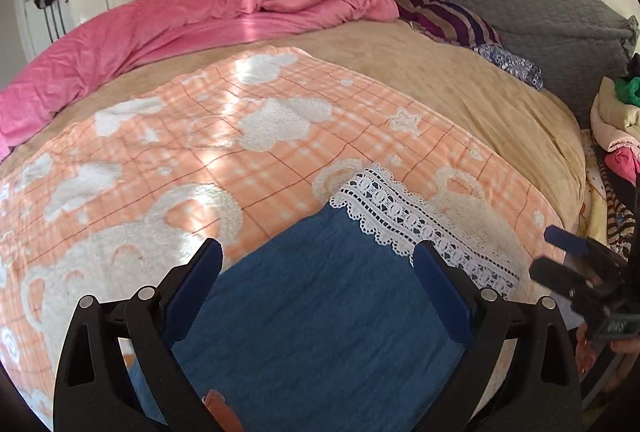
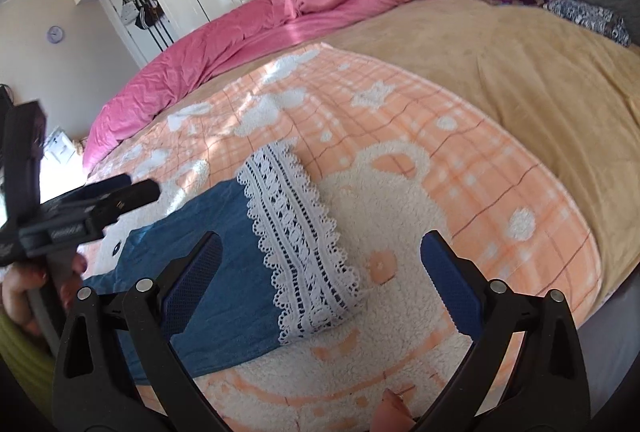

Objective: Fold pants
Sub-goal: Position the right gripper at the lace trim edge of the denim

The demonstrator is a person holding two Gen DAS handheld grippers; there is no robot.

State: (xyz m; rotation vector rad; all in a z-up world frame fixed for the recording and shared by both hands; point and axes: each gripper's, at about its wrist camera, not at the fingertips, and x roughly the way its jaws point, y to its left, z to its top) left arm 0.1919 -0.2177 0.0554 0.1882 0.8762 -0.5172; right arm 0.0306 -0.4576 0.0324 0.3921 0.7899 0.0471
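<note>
Blue denim pants (image 2: 224, 264) with a white lace hem (image 2: 304, 244) lie flat on the peach bear blanket (image 2: 460, 160) before you. Your left gripper (image 1: 316, 288) and right gripper (image 2: 320, 276) both gape wide, empty. The soft, limp cloth will likely sag; pinch the denim corners, not the delicate lace.

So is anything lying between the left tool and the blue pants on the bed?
Nothing visible. The left tool hangs open right over the pants, with only bare denim between its fingers.

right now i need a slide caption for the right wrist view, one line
Open right gripper hovers over blue pants with a white lace hem, laid on a peach plaid blanket.
</note>
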